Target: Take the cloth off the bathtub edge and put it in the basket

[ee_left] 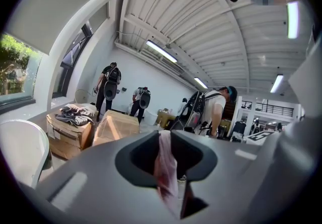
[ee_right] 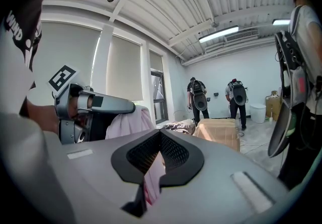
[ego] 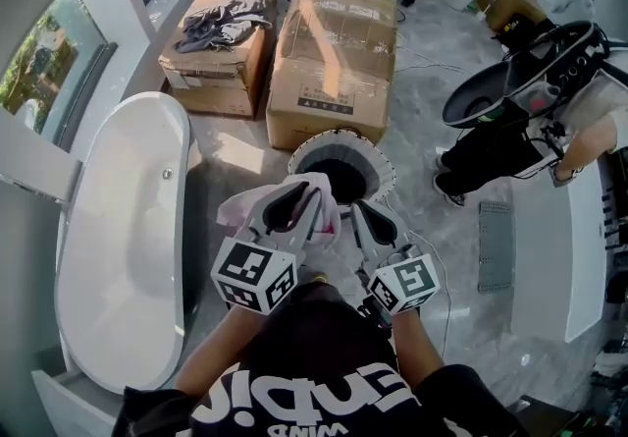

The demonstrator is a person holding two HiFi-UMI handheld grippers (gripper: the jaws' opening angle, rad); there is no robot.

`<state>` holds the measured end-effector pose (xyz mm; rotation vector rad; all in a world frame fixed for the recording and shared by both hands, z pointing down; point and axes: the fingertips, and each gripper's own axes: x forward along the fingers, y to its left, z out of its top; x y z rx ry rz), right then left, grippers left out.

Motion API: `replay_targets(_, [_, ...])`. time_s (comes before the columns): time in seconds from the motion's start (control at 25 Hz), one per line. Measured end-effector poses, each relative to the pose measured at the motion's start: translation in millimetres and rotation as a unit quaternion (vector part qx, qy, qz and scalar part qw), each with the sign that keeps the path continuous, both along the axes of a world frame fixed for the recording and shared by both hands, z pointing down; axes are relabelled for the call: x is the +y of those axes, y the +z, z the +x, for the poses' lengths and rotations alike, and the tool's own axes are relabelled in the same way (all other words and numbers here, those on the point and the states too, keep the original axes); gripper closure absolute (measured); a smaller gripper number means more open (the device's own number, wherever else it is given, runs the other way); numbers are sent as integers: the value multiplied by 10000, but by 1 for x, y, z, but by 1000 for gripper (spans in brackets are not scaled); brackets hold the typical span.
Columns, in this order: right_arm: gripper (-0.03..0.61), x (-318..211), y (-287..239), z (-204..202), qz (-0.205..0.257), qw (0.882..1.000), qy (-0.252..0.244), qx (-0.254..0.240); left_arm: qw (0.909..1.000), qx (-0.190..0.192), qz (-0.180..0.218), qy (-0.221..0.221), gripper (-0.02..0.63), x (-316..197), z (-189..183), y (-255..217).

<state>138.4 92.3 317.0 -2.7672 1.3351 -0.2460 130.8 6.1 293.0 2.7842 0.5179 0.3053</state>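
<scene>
Cloth transfer, carrying stage. The cloth [ee_left: 165, 167] is off the bathtub [ego: 128, 229] and hangs in the air just short of the basket [ego: 306, 144], on the person's side. The left gripper [ee_left: 165, 135] has its jaws pinched narrowly on a pink fold. The right gripper [ee_right: 157, 135], beside it, is closed too, apparently on the same fabric. Still to do: bring the cloth over the basket's mouth and let go.

The black shirt [ego: 324, 396] at six o'clock carries white print, upside down in the head view. The small word reads "WIND"; the large letters are unclear. The label on the box [ego: 339, 32] at twelve o'clock is too small to read.
</scene>
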Motion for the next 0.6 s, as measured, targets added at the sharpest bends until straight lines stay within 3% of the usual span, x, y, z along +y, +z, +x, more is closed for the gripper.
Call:
replay_targets(0.24, [572,30,-6,9,-42,9993,353,70,9994,-72,-127,313,543,22,14,4])
replay_targets(0.6, [572,60,-7,7,4,9956,935,40,9954,-39,55,953,543,60,28,4])
